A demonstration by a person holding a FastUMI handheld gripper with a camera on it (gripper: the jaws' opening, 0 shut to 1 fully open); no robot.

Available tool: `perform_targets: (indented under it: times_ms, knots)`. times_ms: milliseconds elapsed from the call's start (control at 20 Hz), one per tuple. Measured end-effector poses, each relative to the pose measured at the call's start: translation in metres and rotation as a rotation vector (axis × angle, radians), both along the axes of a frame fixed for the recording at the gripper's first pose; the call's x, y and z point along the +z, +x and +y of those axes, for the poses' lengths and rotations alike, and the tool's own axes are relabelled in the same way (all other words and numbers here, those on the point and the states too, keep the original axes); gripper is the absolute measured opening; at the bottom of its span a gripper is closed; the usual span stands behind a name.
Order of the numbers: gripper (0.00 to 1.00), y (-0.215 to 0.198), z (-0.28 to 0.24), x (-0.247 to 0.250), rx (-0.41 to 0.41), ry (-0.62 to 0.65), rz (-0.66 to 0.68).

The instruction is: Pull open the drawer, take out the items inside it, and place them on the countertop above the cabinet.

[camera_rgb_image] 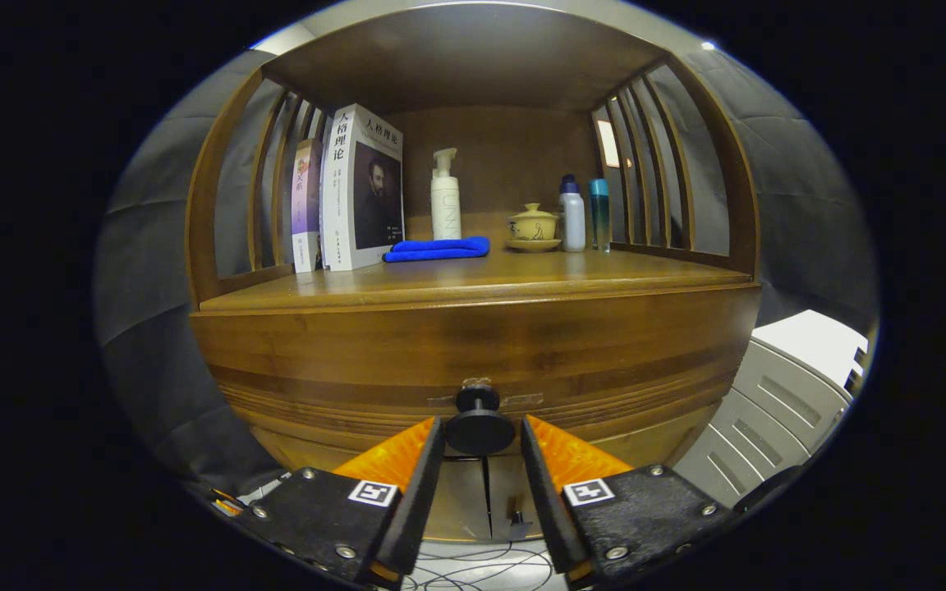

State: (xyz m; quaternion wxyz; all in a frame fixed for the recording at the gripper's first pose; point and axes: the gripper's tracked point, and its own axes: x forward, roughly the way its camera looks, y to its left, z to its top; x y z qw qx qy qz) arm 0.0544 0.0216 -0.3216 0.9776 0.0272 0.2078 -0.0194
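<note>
A wooden cabinet has a shut drawer (473,361) under its countertop (473,283). The drawer's round black knob (479,428) sits right between my fingertips. My gripper (481,431) is shut on the knob, one finger pressing on each side of its disc. The drawer front lies flush with the cabinet, so what is inside is hidden.
On the countertop stand two books (354,193) at the left, a folded blue cloth (438,249), a white pump bottle (445,197), a yellow lidded cup on a saucer (533,226), a white bottle (572,215) and a teal bottle (599,213). Slatted sides enclose the shelf. A white crate (777,402) stands to the right.
</note>
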Motion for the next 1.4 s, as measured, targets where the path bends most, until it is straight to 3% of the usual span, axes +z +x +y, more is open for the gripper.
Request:
perform_targets:
  times_ms: [50, 400, 550, 750, 1400]
  knots:
    - [0.52, 0.002, 0.000, 0.001, -0.007, 0.002, -0.007]
    - [0.43, -0.001, -0.001, -0.002, -0.032, 0.004, -0.050]
    - [0.30, -0.002, -0.001, -0.002, -0.014, -0.055, -0.039]
    - [0.29, -0.016, -0.002, 0.000, -0.021, -0.041, -0.022]
    - [0.28, -0.111, -0.005, 0.019, -0.025, -0.045, 0.015]
